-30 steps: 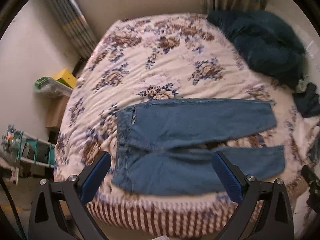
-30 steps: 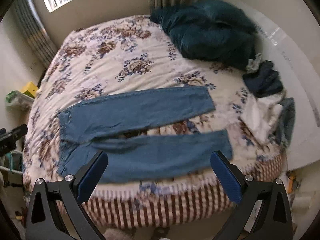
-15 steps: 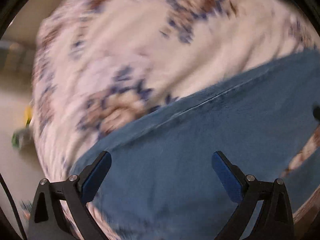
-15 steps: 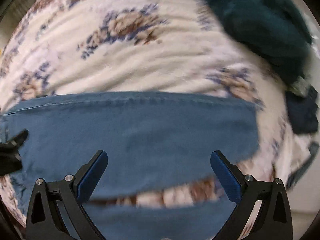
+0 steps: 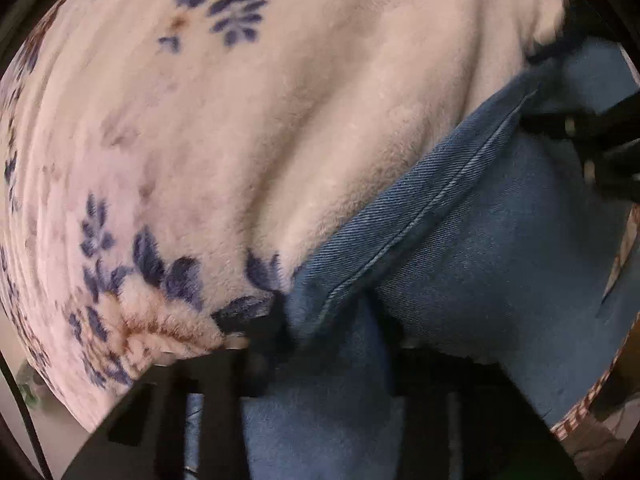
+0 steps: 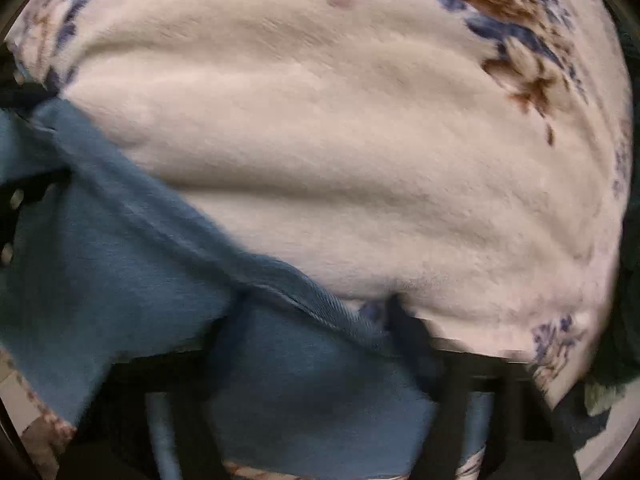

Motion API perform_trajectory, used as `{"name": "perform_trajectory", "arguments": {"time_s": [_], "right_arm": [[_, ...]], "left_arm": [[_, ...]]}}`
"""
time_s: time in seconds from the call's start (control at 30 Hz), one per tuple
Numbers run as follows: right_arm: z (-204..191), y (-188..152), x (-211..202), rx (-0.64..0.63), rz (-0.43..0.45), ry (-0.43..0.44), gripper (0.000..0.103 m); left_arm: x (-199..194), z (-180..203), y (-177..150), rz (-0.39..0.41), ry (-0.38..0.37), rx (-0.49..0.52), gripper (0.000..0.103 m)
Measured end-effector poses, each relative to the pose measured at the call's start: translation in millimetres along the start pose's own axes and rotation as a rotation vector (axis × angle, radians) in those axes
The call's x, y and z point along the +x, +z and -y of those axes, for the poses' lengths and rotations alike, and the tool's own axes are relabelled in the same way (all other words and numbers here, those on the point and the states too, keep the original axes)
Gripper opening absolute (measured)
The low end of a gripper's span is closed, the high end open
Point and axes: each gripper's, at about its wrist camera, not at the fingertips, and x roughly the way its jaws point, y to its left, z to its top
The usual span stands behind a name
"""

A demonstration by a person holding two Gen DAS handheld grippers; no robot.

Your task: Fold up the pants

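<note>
Both grippers are now down at the far seam of the pants (image 5: 460,264), having dropped from a high hover; the left gripper (image 5: 324,320) and right gripper (image 6: 316,316) are each pinching denim between closed-in fingers, so the lengthwise fold is beginning.

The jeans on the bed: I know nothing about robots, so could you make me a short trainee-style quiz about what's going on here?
1. True or false: the jeans lie on a bare wooden table.
2. What sits between the fingers of the left gripper? A) a seamed edge of the jeans B) a pillow C) nothing
3. Fill in: in the left wrist view, the right gripper shows at the ___ edge.
Key: 1 false, they lie on a floral blanket; 2 A; 3 right.
</note>
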Motion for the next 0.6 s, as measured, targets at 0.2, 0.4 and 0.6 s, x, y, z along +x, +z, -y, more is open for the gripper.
{"name": "perform_trajectory", "arguments": {"time_s": [0.2, 0.4, 0.6], "right_arm": [[-5.6, -2.8, -6.7, 0.006, 0.024, -0.011, 0.006], [-0.6, -41.3, -32.1, 0.117, 0.106, 0.089, 0.005], [-15.7, -126.2, -41.9, 0.26, 0.157, 0.21, 0.005]], "left_arm": [[-48.6, -18.3, -28.6, 0.068, -0.048, -0.139, 0.009], [-109.7, -15.8, -92.4, 0.16, -0.16, -0.319, 0.008], [-140.7, 29.8, -175.5, 0.185, -0.252, -0.508, 0.008]]}}
